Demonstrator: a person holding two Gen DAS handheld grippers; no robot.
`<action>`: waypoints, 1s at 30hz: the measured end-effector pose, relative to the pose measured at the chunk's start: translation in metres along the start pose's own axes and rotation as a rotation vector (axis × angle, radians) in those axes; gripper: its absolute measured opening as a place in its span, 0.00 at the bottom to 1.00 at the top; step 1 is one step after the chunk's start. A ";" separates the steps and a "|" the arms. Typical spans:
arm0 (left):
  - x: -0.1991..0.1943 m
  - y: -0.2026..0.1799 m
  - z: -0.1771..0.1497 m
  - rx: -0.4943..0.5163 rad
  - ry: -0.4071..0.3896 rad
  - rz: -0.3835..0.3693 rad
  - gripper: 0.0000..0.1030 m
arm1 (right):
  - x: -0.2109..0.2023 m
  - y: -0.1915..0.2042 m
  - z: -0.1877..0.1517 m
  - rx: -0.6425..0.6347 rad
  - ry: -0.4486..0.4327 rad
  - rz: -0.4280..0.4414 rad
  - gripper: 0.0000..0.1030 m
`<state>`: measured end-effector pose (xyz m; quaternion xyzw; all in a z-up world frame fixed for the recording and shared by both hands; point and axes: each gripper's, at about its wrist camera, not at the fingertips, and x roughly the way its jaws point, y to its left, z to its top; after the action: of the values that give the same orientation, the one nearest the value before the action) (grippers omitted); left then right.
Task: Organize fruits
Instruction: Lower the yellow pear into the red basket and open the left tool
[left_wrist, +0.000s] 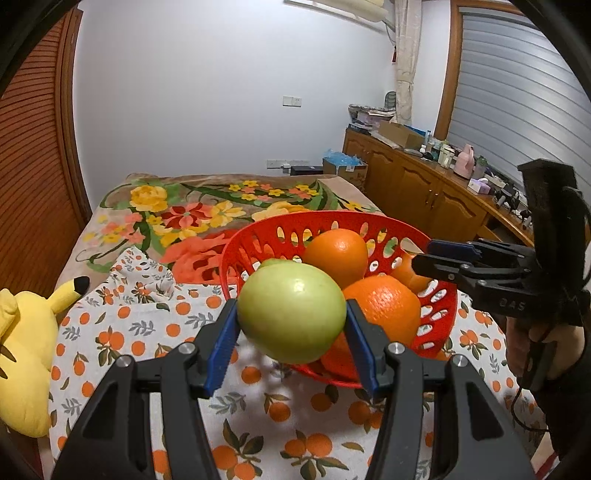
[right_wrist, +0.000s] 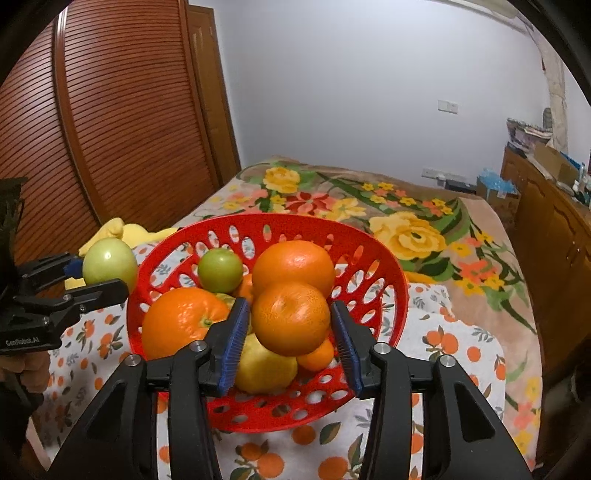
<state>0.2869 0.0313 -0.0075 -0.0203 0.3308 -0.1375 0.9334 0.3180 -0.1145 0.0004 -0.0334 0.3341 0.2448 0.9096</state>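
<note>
Holding a green apple (left_wrist: 291, 312) in the left gripper (left_wrist: 291, 325) fingers just outside the red basket (right_wrist: 384, 266), right gripper (right_wrist: 291, 332) fingers flanking an orange (right_wrist: 290, 318) inside it; sorting apparently unfinished.

Left wrist view: close, looking forward past left gripper (left_wrist: 291, 341) toward red basket (left_wrist: 258, 236); right gripper (left_wrist: 424, 264) entering ahead-right. Right wrist view: close above basket (right_wrist: 384, 258), facing forward; left gripper (right_wrist: 92, 278) ahead-left. Shared: basket, floral bed (left_wrist: 184, 210), rear wall.
</note>
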 end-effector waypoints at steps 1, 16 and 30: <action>0.001 0.000 0.001 -0.001 0.001 0.001 0.53 | -0.001 0.000 0.001 0.002 -0.003 0.003 0.49; 0.036 0.001 0.022 0.018 0.035 0.020 0.53 | -0.016 -0.003 0.001 0.010 -0.037 0.003 0.51; 0.046 0.001 0.018 0.007 0.073 0.039 0.54 | -0.016 -0.004 -0.007 0.025 -0.025 0.010 0.51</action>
<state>0.3325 0.0185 -0.0217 -0.0056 0.3644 -0.1211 0.9233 0.3054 -0.1260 0.0050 -0.0173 0.3261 0.2455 0.9127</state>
